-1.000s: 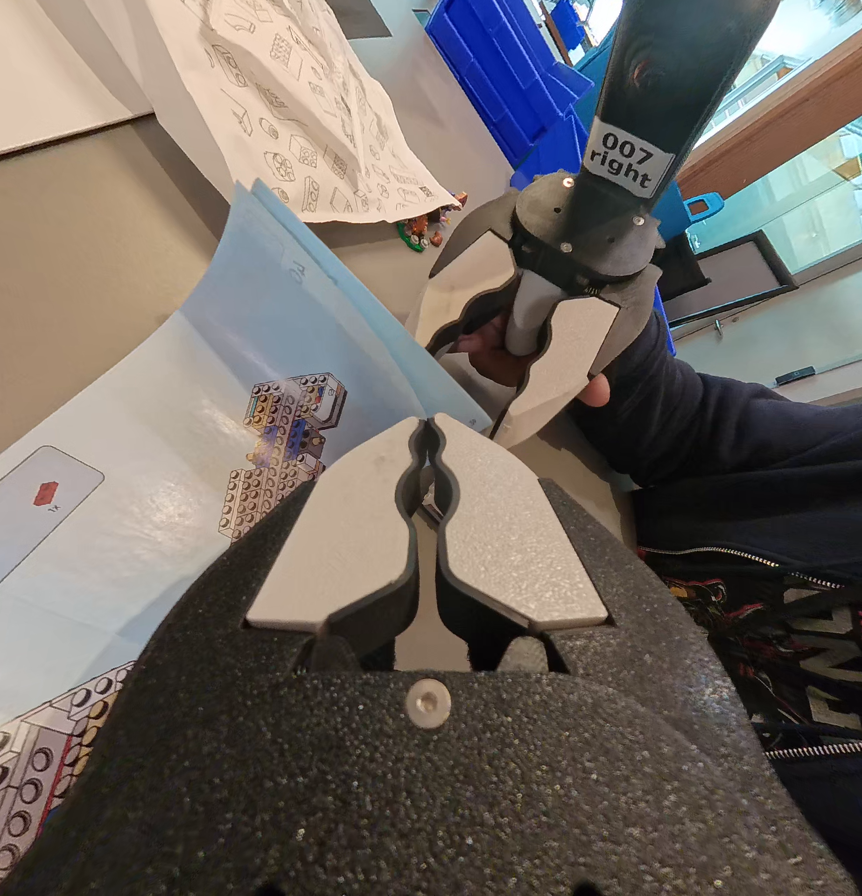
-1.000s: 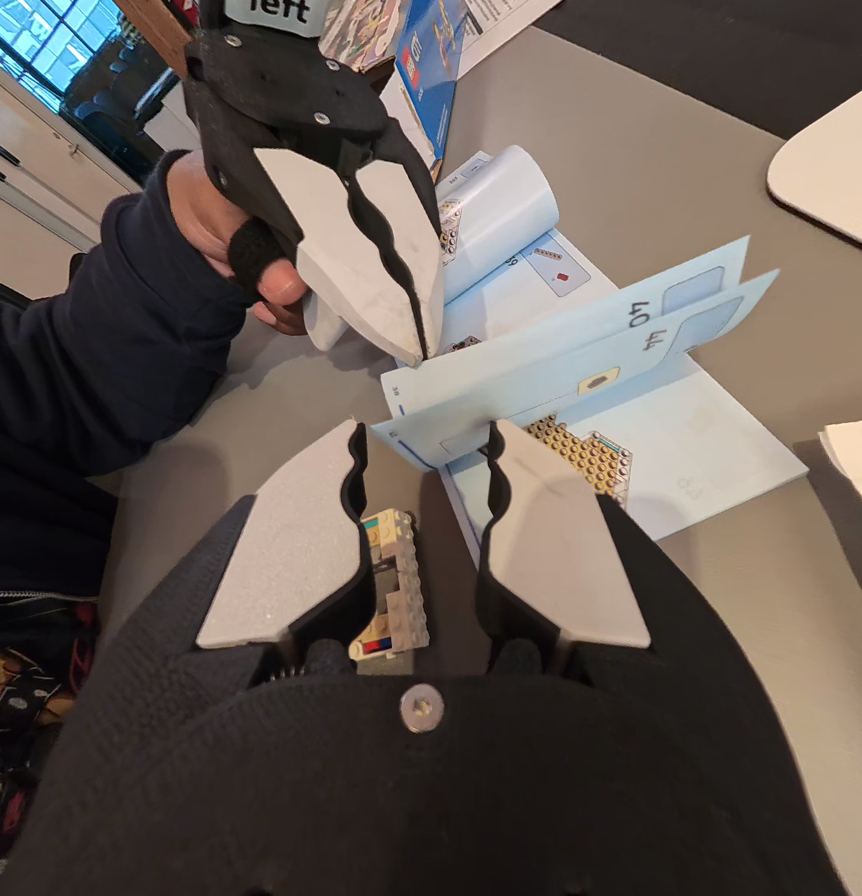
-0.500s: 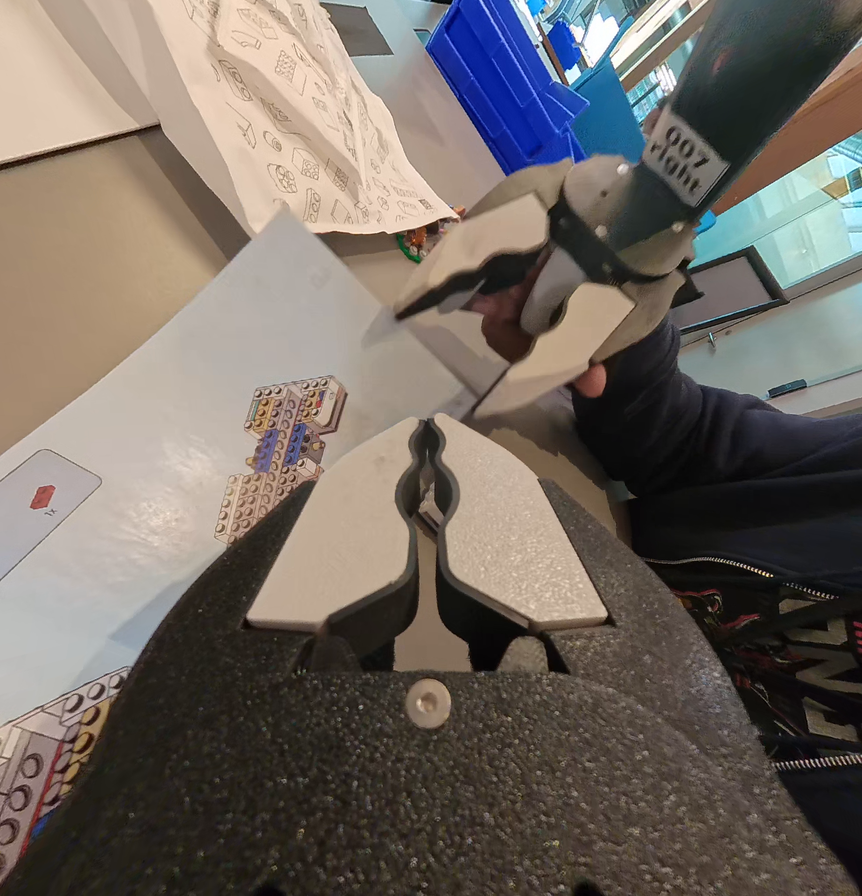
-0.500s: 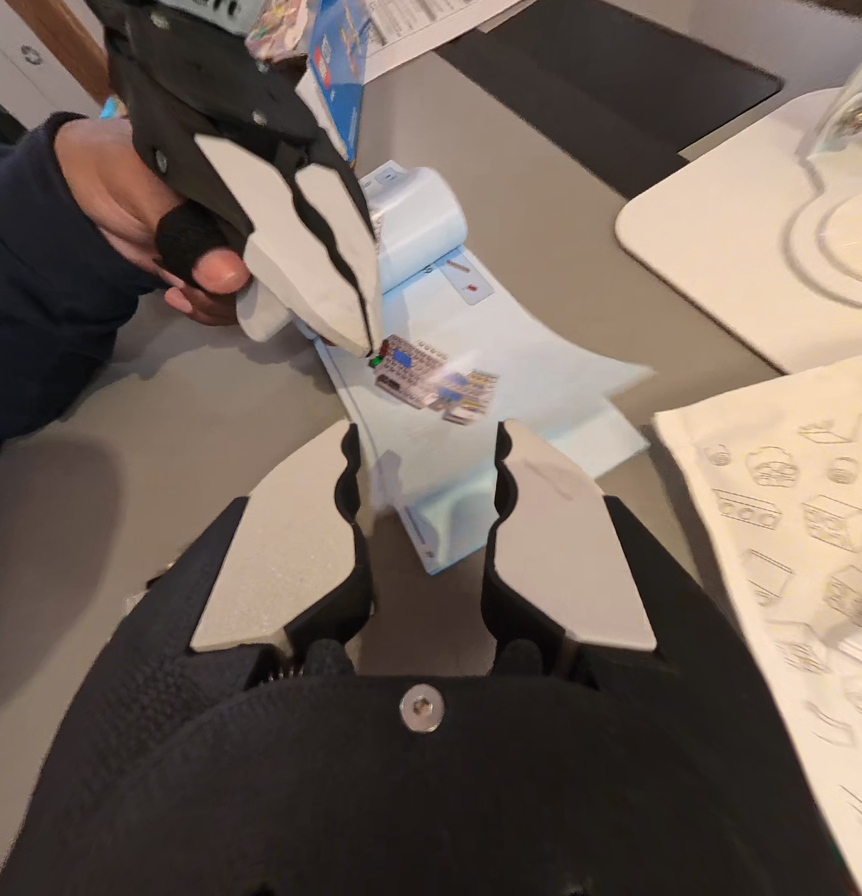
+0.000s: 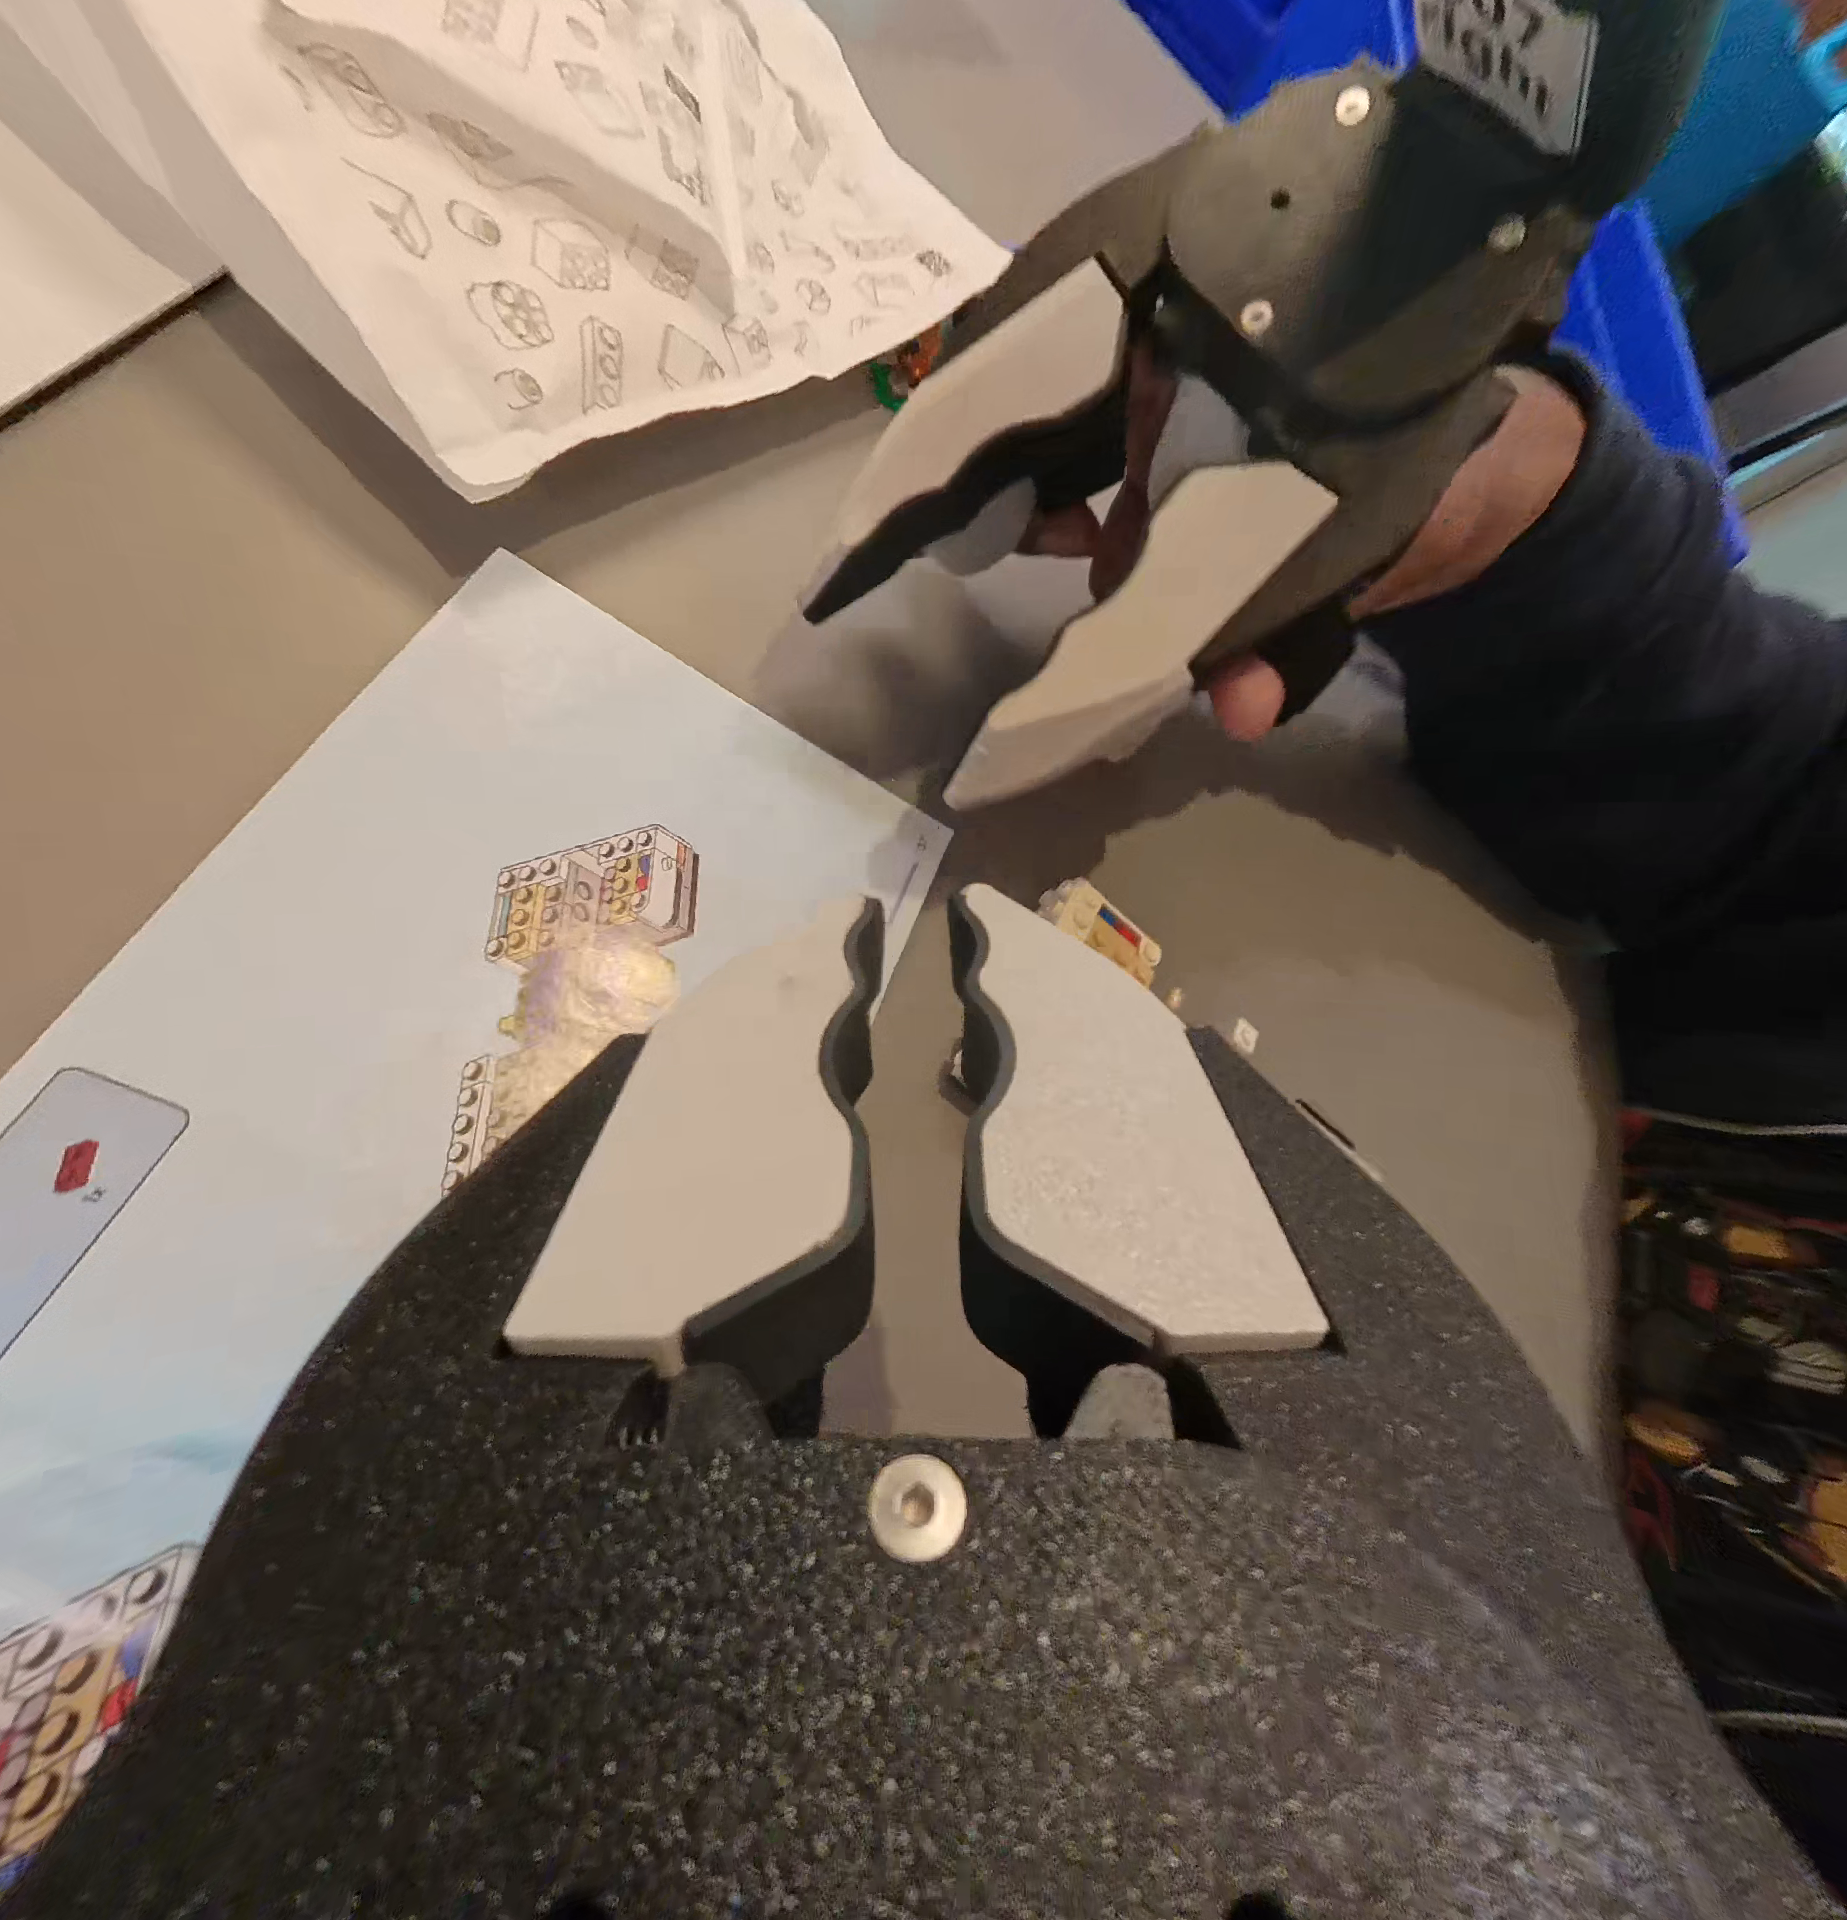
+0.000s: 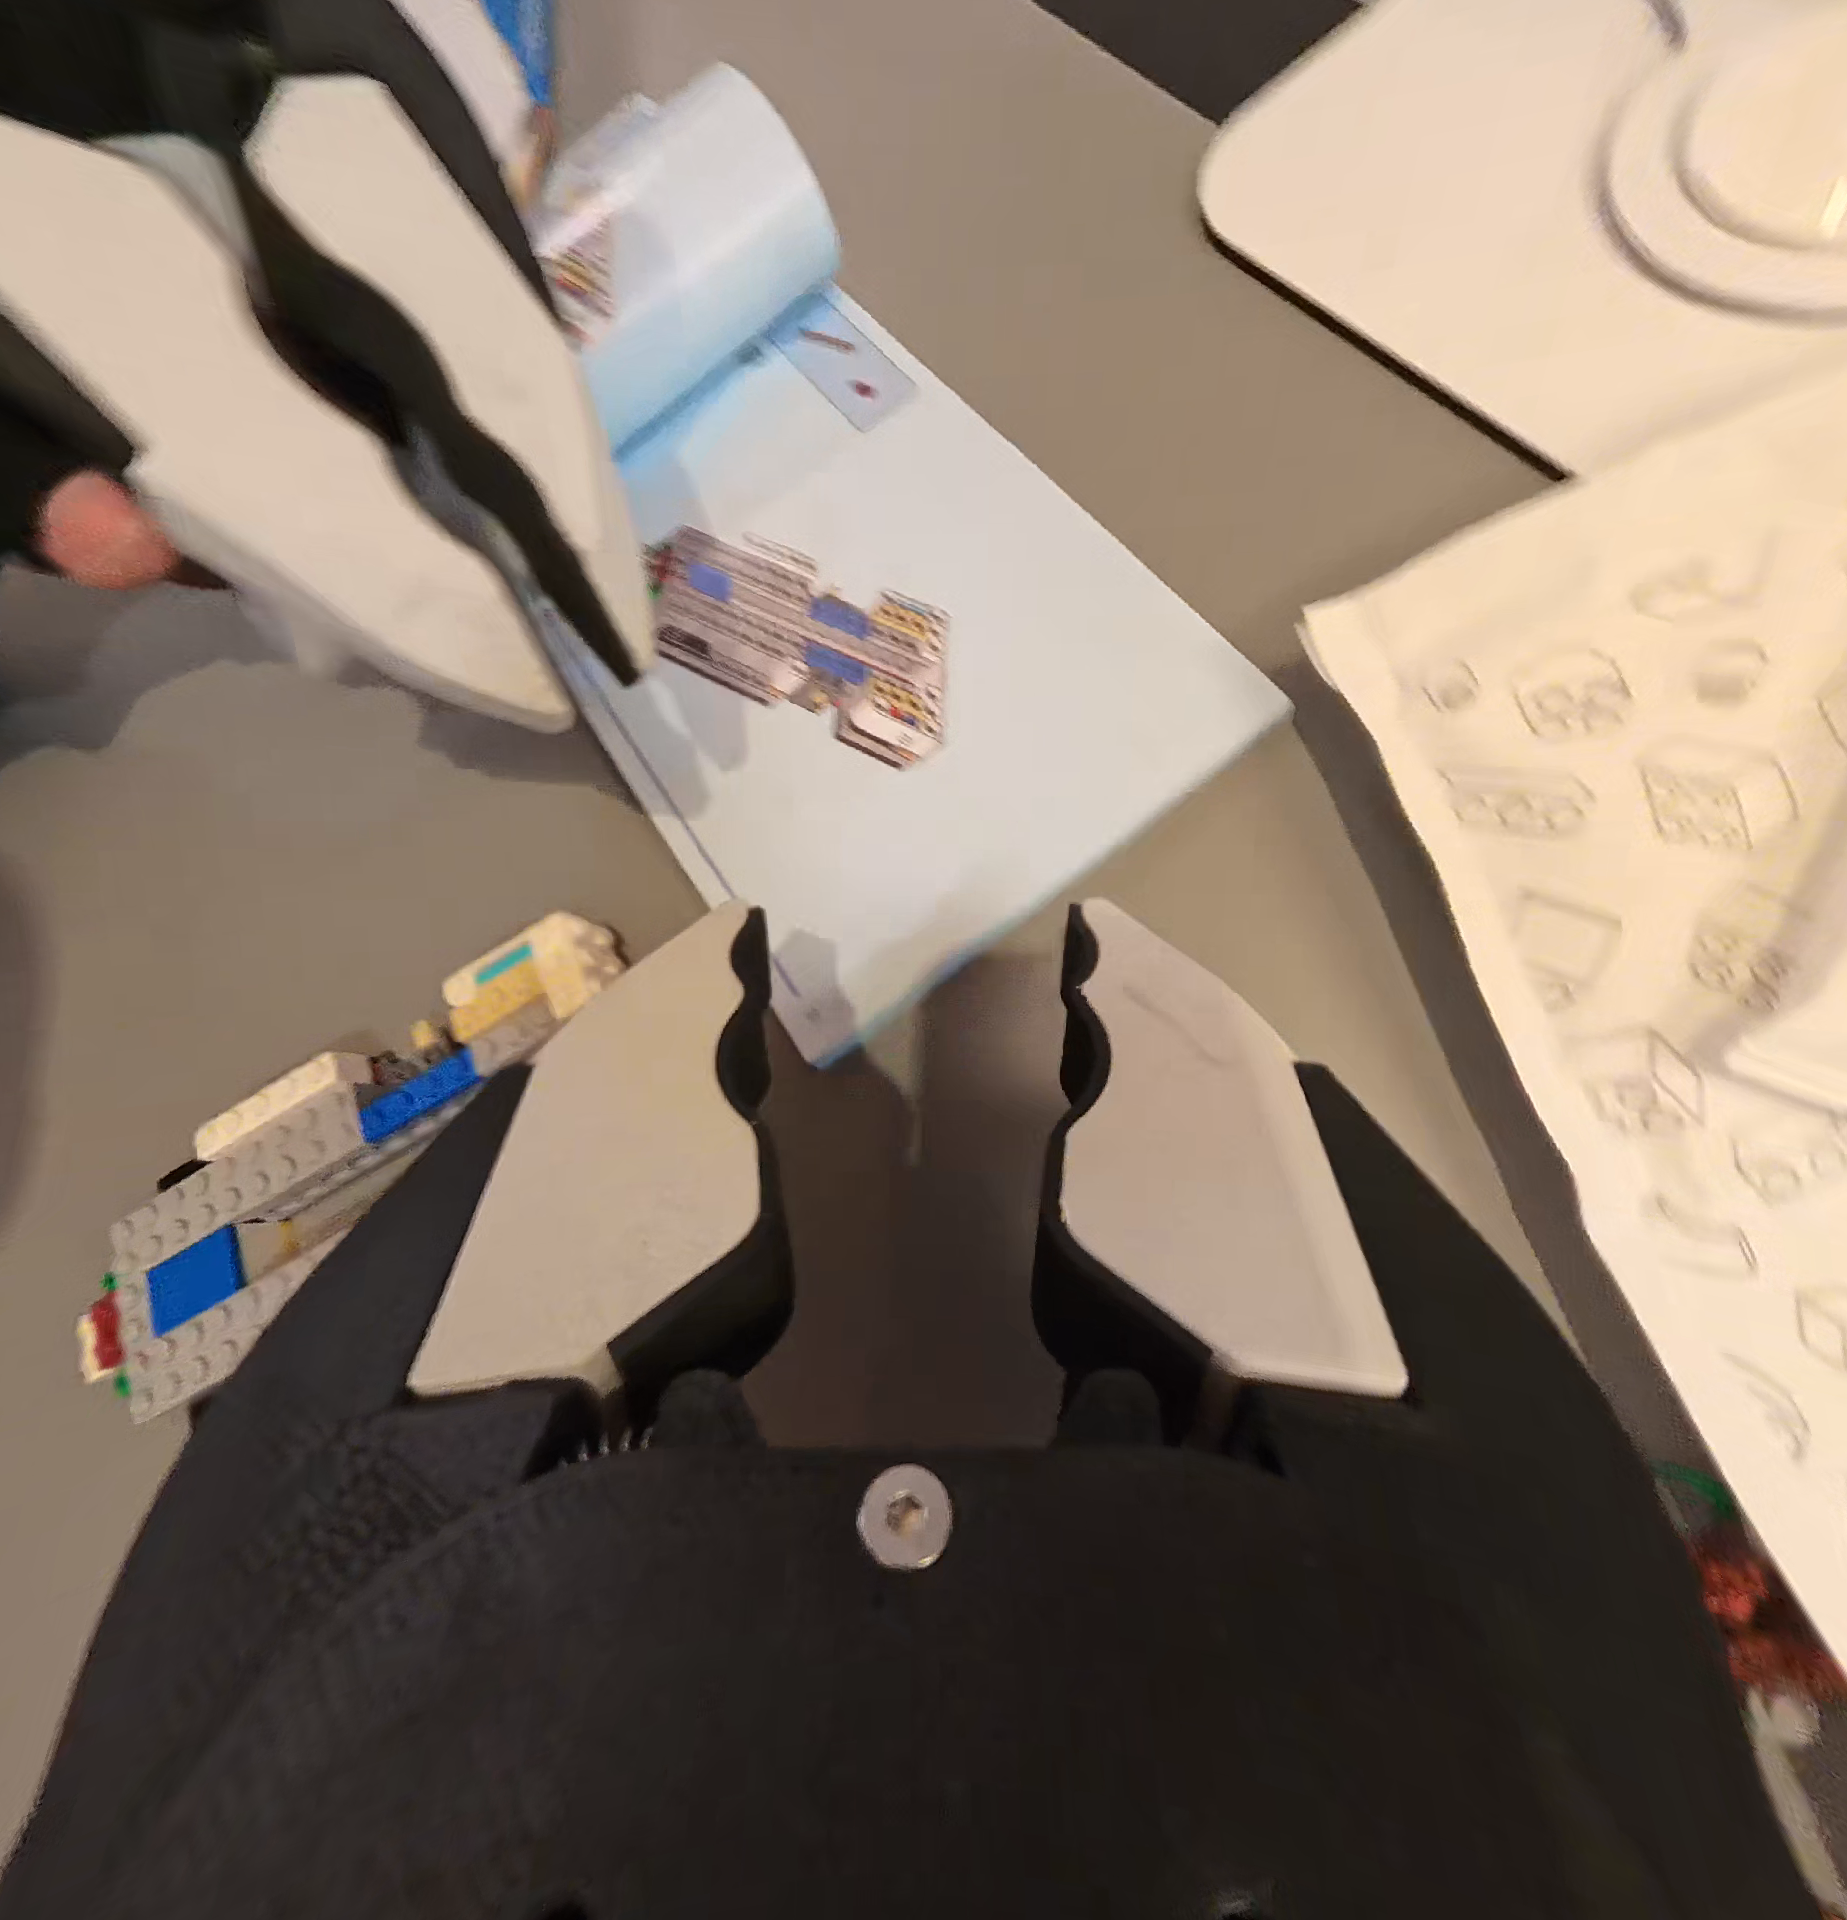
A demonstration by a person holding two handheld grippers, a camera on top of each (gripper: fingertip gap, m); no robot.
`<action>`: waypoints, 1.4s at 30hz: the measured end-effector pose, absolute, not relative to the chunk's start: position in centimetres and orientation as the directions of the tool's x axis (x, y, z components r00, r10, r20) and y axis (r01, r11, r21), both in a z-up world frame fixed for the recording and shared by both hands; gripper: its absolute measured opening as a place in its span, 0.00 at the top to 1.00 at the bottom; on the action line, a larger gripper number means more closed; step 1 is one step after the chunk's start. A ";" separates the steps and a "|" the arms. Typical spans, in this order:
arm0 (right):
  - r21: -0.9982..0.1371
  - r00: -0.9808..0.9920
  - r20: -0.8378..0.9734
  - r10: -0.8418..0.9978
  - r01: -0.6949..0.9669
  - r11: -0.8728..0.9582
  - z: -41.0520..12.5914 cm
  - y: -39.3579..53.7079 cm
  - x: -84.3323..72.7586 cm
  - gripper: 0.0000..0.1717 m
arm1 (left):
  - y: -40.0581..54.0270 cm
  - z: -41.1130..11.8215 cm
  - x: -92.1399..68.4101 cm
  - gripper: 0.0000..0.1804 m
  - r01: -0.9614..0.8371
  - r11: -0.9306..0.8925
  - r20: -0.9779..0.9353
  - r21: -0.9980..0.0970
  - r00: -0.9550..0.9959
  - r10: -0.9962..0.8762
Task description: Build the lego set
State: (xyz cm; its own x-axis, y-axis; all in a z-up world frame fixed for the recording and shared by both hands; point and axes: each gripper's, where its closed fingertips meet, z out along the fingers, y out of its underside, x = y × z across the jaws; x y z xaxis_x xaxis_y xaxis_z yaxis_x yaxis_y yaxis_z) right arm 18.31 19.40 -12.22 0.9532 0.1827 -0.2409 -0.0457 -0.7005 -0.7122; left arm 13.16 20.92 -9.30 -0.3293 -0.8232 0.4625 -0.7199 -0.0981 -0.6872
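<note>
A light blue instruction booklet (image 5: 431, 883) lies open and flat on the grey table (image 5: 171, 540). My left gripper (image 5: 914, 914) hovers over the booklet's near corner with its jaws a little apart and nothing between them. My right gripper (image 6: 914, 925) is open and empty above the booklet's (image 6: 950, 779) other corner. A partly built brick model (image 6: 306, 1164) in white, grey and blue lies on the table left of the right gripper; it also shows in the left wrist view (image 5: 1101, 925). Each gripper shows in the other's view: the right gripper (image 5: 888, 707) and the left gripper (image 6: 586, 696).
A white paper sheet with brick drawings (image 5: 586, 208) lies beyond the booklet and to the right in the right wrist view (image 6: 1625, 831). A white board (image 6: 1470, 208) sits at the far right. The booklet's turned pages curl in a roll (image 6: 711, 239). Blue bins (image 5: 1646, 312) stand behind a dark sleeve (image 5: 1625, 727).
The pages that stood up a second ago now lie flat. My left gripper, shut before, has opened a little. My right gripper has drawn back from the page, still open.
</note>
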 end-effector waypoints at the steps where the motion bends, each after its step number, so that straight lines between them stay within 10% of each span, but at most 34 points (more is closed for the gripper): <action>1: -0.698 0.957 -0.236 0.167 -0.048 -0.715 -12.7 19.1 18.7 0.68 | 20.6 -9.7 13.2 0.93 -0.724 -0.067 0.435 -0.686 -0.334 -0.836; 12: -0.604 0.945 -0.062 0.321 0.220 -0.766 -15.2 17.2 18.0 0.67 | 19.6 -13.0 13.3 0.88 -0.741 0.161 0.218 -0.652 -0.387 -0.896; 42: -0.623 0.948 -0.077 0.310 0.197 -0.757 -15.1 17.7 18.0 0.68 | 18.8 -13.7 13.2 0.88 -0.747 0.190 0.210 -0.637 -0.405 -0.890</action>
State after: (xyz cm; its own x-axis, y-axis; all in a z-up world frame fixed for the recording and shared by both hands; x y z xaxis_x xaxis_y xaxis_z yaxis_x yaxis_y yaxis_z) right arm 17.97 17.67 -15.13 0.9478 0.3095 -0.0768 0.1968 -0.7572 -0.6228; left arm 13.23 18.78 -13.68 -0.4053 -0.8897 0.2102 -0.7471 0.1898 -0.6371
